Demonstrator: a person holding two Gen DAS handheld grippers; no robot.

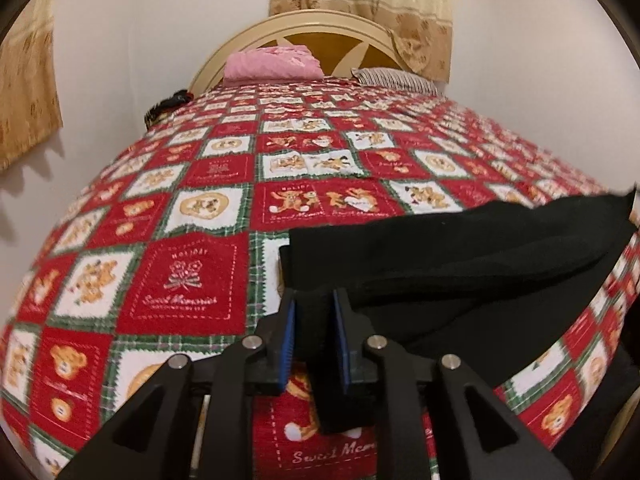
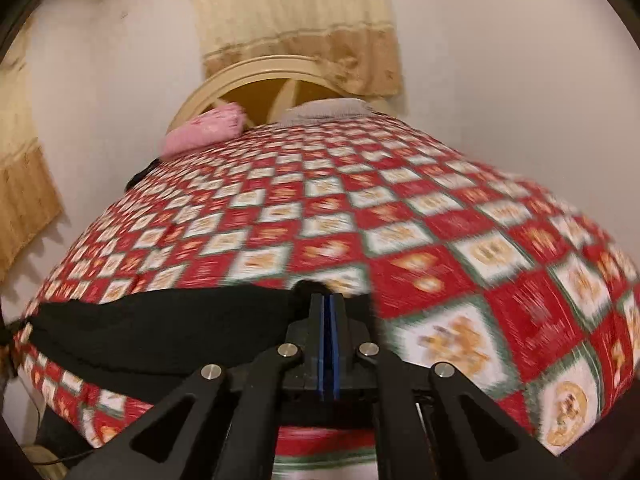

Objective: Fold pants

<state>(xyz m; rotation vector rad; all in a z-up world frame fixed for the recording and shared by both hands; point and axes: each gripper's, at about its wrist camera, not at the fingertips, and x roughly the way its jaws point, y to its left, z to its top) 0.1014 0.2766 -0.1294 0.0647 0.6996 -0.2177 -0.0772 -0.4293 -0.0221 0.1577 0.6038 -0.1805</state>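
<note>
Both grippers pinch black pants [image 1: 460, 264] at the bed's [image 1: 200, 208] near edge.
Left gripper [image 1: 314, 320] clamps a cuff; right gripper [image 2: 329, 312], jaws together, nips the other end. Pants look light, limp and slip-prone, so grip doubled hems or waistband.

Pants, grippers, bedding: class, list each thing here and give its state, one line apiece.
Pants: black, lying across the bed's near edge, held at both ends.
Left gripper: fingers part open, cloth between them.
Right gripper: shut on cloth.
Bedspread: spread flat.
Pink pillow: against the headboard.
</note>
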